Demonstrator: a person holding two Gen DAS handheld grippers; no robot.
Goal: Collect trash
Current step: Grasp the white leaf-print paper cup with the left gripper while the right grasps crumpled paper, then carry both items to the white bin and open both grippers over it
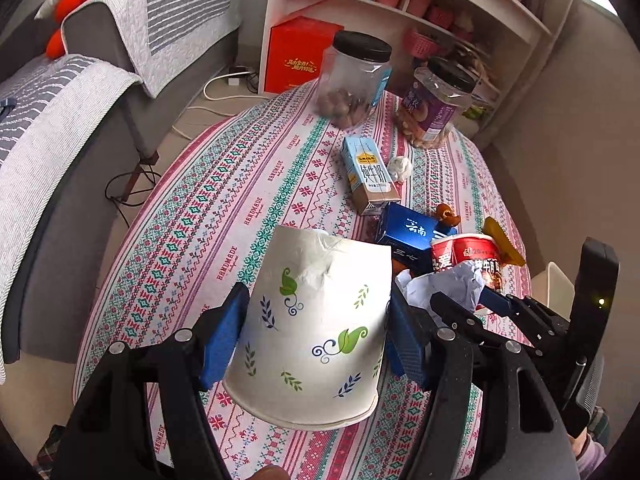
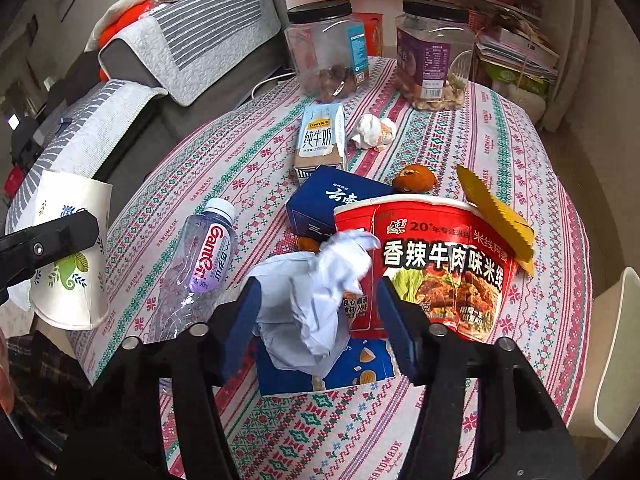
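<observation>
My left gripper (image 1: 318, 332) is shut on a white paper cup (image 1: 316, 328) with leaf prints, held upside down and tilted above the table; the cup also shows in the right wrist view (image 2: 68, 260). My right gripper (image 2: 318, 312) has its jaws around a crumpled white paper (image 2: 316, 292); the left pad touches it, the right pad stands apart. Around it lie a red noodle cup (image 2: 436, 264), a crushed water bottle (image 2: 208, 248), a blue box (image 2: 336, 204), a milk carton (image 2: 320, 140), a tissue wad (image 2: 370, 130), orange peel (image 2: 414, 178) and a yellow wrapper (image 2: 496, 216).
Two clear jars with black lids (image 2: 328, 48) (image 2: 434, 52) stand at the table's far side. A flat blue packet (image 2: 352, 364) lies under the crumpled paper. A grey sofa (image 1: 60, 140) is left of the table, white shelves (image 1: 400, 8) behind, a white bin (image 2: 612, 352) at right.
</observation>
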